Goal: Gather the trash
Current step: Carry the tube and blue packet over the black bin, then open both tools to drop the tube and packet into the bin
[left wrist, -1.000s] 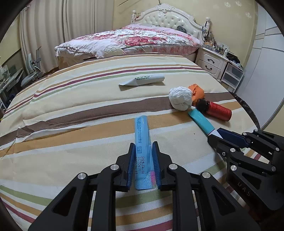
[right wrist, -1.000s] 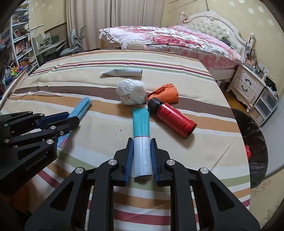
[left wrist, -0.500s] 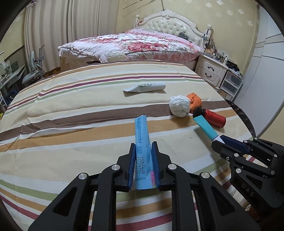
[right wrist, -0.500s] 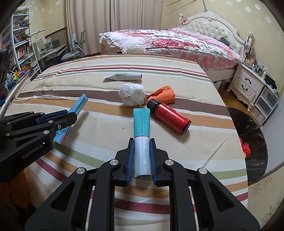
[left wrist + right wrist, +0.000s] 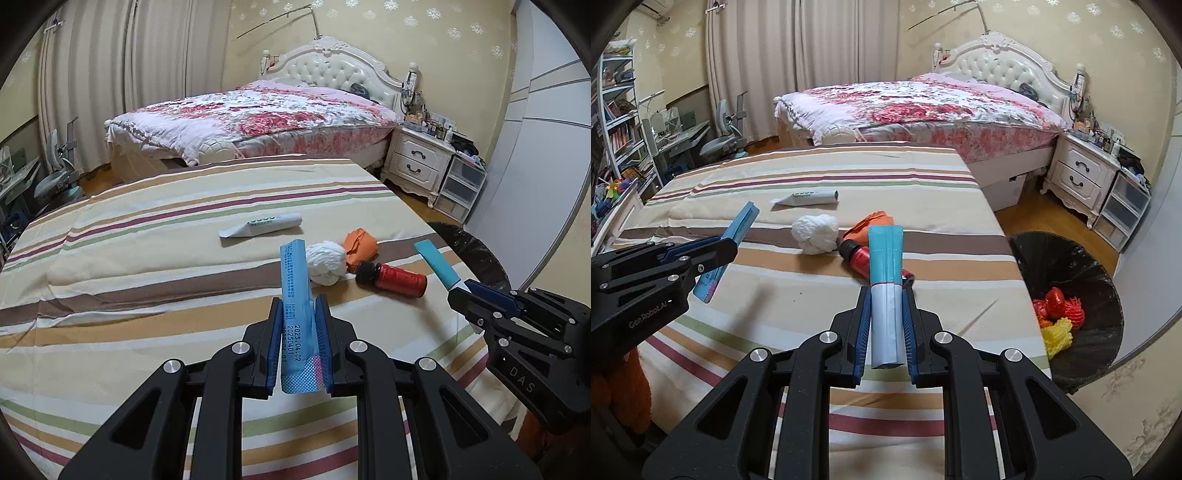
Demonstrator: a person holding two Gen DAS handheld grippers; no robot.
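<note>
Left wrist view: left gripper clamped on the blue tube, which runs forward between the fingers, raised over the striped cloth. Right gripper pinches the teal tube.

Right wrist view: right gripper clamped on the teal tube, white end rearward. Black bin, probably floor-standing, lies right.
</note>
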